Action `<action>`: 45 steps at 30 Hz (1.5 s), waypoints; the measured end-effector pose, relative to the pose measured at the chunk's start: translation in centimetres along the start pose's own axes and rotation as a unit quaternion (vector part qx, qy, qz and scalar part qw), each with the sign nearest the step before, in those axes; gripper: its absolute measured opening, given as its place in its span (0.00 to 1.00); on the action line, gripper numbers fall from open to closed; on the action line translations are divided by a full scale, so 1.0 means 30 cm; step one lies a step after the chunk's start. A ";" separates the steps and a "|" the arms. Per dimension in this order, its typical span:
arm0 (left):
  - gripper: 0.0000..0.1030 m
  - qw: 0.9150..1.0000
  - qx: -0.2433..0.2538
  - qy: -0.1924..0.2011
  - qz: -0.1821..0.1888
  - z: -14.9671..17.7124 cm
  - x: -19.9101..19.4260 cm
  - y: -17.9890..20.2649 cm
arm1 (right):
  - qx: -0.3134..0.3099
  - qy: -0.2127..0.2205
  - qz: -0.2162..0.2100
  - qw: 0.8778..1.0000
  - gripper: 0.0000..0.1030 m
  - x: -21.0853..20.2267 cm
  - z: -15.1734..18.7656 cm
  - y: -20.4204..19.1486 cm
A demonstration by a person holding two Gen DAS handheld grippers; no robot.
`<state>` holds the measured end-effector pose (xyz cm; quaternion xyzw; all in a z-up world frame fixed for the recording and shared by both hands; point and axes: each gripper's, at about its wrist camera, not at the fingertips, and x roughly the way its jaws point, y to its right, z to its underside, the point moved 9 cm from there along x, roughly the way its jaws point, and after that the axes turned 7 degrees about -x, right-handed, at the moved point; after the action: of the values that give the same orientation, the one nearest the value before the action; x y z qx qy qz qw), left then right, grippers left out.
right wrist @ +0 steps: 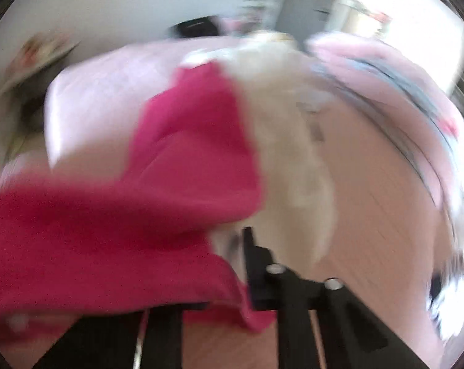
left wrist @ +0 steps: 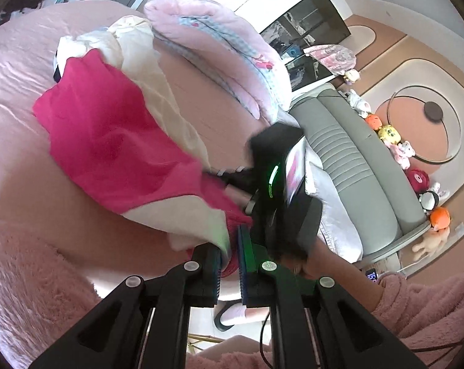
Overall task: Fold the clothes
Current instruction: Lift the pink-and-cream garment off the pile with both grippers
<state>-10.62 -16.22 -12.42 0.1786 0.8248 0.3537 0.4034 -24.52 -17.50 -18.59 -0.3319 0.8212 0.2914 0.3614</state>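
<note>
1. Your left gripper [left wrist: 230,256] is clamped on the near edge of the magenta garment [left wrist: 109,141], which lies spread over the pink bed [left wrist: 13,98], partly on top of a cream garment [left wrist: 158,92]. Hold that pinch firmly and keep the edge taut.
2. Your right gripper [left wrist: 247,193] meets the same magenta edge just beside the left one. Whether it grips the cloth I cannot tell: its own view is blurred and the fabric covers one finger.
3. Move both ends level so that the hem stays straight.
4. Only the left view shows the folded quilt [left wrist: 219,46], grey headboard [left wrist: 354,153] and your other tool; the right view shows mostly magenta cloth, smeared by motion.
</note>
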 end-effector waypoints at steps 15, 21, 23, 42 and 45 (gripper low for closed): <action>0.69 0.995 0.056 0.017 -0.078 -0.024 0.192 0.037 | 0.154 0.156 0.049 0.975 0.04 -0.425 -0.184 0.393; 0.69 0.994 0.047 0.000 -0.096 0.032 0.370 0.076 | 0.158 0.152 0.044 0.975 0.04 -0.516 -0.101 0.379; 0.69 0.995 0.030 0.017 -0.094 0.024 0.383 0.077 | 0.164 0.155 0.046 0.973 0.04 -0.553 -0.072 0.378; 0.20 0.959 -0.043 0.125 -0.252 -0.145 0.148 -0.203 | 0.238 0.058 0.000 0.969 0.04 -0.395 0.291 0.313; 0.21 0.967 -0.049 0.118 -0.222 -0.073 0.144 -0.158 | 0.260 0.054 -0.057 0.963 0.04 -0.383 0.324 0.275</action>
<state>-15.03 -17.94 -17.26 -0.0716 0.8671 0.3139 0.3800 -20.91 -1.64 -13.12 -0.2879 0.8669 0.0287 0.4059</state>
